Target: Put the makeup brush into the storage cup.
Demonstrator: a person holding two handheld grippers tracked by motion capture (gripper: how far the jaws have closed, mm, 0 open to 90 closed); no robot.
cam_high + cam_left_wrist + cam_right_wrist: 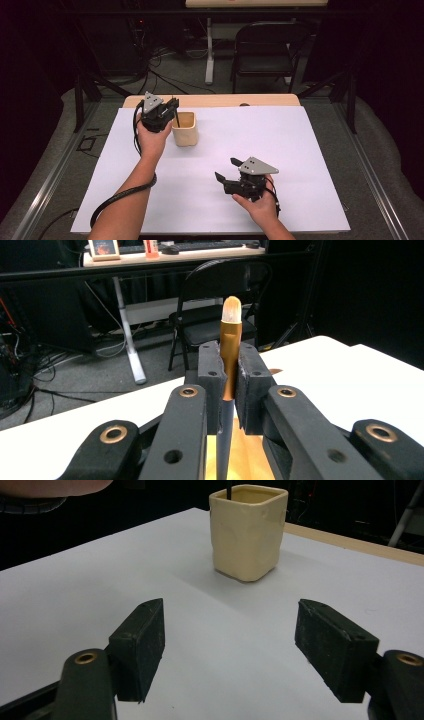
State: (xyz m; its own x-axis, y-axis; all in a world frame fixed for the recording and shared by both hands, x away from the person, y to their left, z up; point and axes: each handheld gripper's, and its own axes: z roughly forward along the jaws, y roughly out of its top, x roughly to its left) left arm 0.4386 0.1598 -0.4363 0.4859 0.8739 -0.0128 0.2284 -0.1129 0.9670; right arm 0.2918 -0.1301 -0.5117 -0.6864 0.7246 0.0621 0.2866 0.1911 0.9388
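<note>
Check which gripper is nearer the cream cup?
Left. The left gripper hangs at the cream cup's rim, shut on a brush whose handle dips inside. The right gripper sits open on the white sheet, well short of the cup.

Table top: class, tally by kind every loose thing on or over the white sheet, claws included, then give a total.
Cup: 1
Brush, clamped in the left claw over the cup: 1
Claws, counting the open right claw: 2
Total: 4
</note>
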